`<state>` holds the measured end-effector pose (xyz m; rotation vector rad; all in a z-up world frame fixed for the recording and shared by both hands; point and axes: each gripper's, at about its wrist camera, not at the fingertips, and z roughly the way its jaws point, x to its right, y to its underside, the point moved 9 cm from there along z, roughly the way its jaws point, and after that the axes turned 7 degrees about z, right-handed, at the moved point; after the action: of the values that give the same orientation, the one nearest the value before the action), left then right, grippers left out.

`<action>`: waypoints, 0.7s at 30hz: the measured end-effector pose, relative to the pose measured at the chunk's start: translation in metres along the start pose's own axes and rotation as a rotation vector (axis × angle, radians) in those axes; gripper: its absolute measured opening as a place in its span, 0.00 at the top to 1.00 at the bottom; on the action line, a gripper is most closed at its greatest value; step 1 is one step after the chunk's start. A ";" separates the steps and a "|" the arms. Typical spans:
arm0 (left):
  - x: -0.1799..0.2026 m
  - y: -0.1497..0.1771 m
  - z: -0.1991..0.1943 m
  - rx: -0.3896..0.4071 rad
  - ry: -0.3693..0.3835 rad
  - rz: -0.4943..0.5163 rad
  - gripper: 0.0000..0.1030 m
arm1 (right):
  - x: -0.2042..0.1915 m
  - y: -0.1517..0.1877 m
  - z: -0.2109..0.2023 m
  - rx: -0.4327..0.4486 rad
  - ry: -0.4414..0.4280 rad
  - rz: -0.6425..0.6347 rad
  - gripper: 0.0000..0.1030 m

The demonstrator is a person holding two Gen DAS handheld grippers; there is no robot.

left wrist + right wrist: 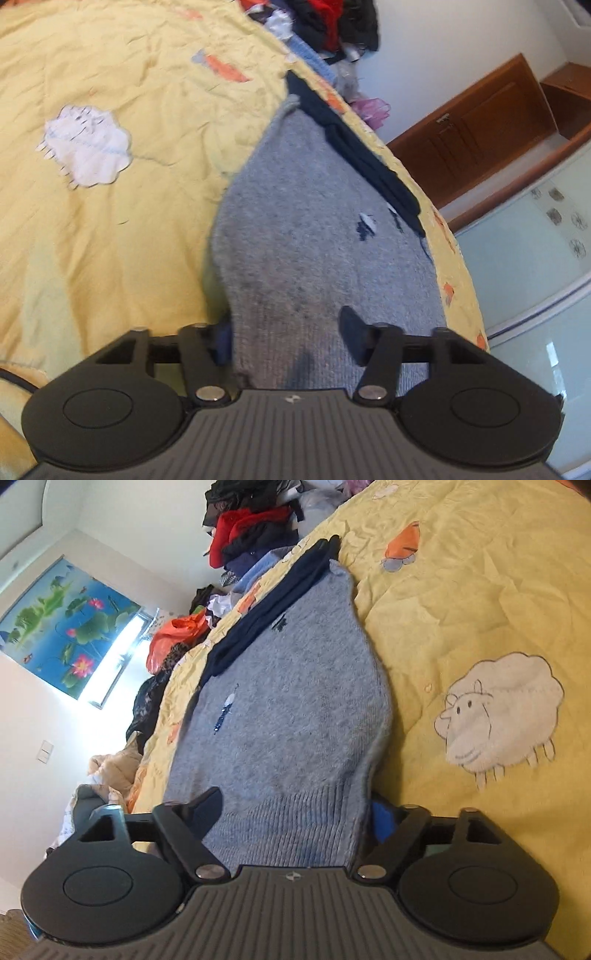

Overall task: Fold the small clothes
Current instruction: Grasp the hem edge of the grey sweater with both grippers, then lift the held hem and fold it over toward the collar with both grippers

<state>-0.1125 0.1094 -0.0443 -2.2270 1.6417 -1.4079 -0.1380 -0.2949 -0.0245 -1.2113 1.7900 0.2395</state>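
Yellow bedspread (110,229) bears the grey sweater (295,709), gripped by both the left gripper (288,332) and right gripper (295,812); only the right view shows a lotus picture (62,635).

Bed's got a yellow quilt (110,229) on it, pretty wrinkled, with a white sheep patch (498,720) out at 3 o'clock in the right wrist view and an orange carrot patch (402,544) up around 1. Same sheep (86,146) sits at 10 o'clock in the left view. Big messy pile of clothes (255,524) at the far end of the bed, around 12, lots of red and black in there. An orange plastic bag (177,635) lies near 10. On the wall at 9 there's a lotus picture (62,627). Left view also has a brown wooden cabinet (476,136) at 2 and pale glass panels (535,266) at 3.
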 end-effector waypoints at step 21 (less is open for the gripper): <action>0.040 -0.068 -0.022 0.038 -0.055 0.219 0.94 | -0.023 -0.033 -0.019 0.050 -0.135 -0.037 0.84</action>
<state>-0.0756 0.1177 0.0280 -1.9765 1.7615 -1.3000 -0.1200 -0.3076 0.0143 -1.1647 1.6463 0.2484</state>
